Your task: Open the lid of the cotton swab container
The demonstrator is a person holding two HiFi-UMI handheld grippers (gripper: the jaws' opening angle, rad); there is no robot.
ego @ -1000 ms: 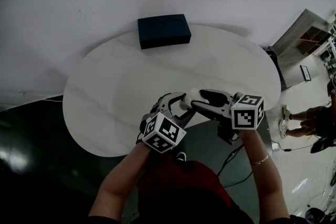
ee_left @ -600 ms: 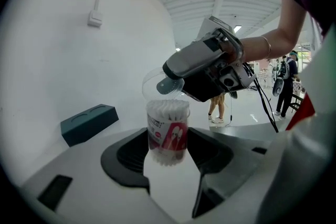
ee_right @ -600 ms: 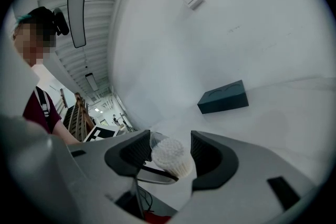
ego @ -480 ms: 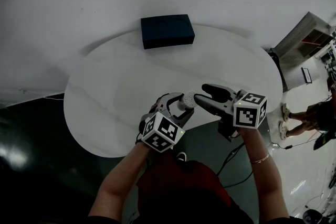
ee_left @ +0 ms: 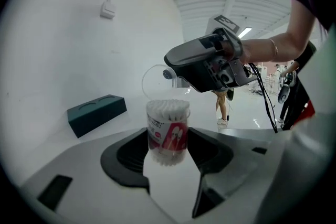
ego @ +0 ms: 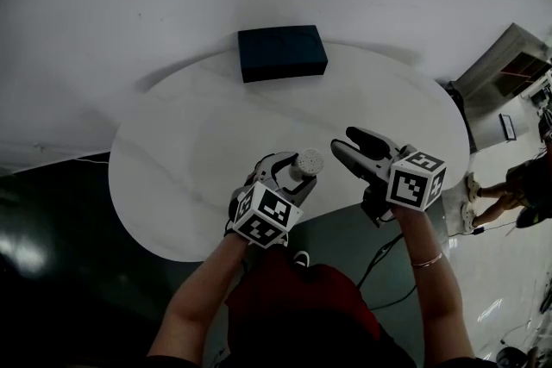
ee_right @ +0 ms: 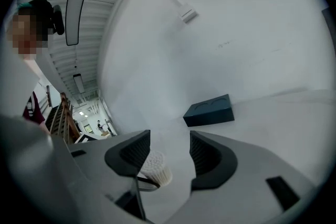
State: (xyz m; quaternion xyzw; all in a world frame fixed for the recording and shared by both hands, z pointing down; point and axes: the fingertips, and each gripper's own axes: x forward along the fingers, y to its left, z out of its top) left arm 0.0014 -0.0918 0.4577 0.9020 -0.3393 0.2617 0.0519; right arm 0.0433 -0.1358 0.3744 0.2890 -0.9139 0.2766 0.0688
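Observation:
The cotton swab container (ego: 307, 161) is a small clear tub packed with white swabs, and its top stands uncovered. My left gripper (ego: 293, 173) is shut on its lower body and holds it upright over the table's near edge; the left gripper view shows the tub (ee_left: 167, 128) between both pads. Its clear round lid (ee_left: 157, 81) hangs at the tip of my right gripper (ego: 345, 142), which holds it a short way right of the tub. In the right gripper view the swabs (ee_right: 155, 165) show low on the left, and the lid itself is too transparent to make out.
A dark blue box (ego: 283, 53) lies at the far edge of the white oval table (ego: 190, 134), against the white wall. Dark floor and a cable lie below the near edge. A person (ego: 517, 185) stands off to the right.
My right gripper has drawn back from the tub's top to the right, taking the lid with it. The swabs now show uncovered. The left gripper has stayed put with the tub.

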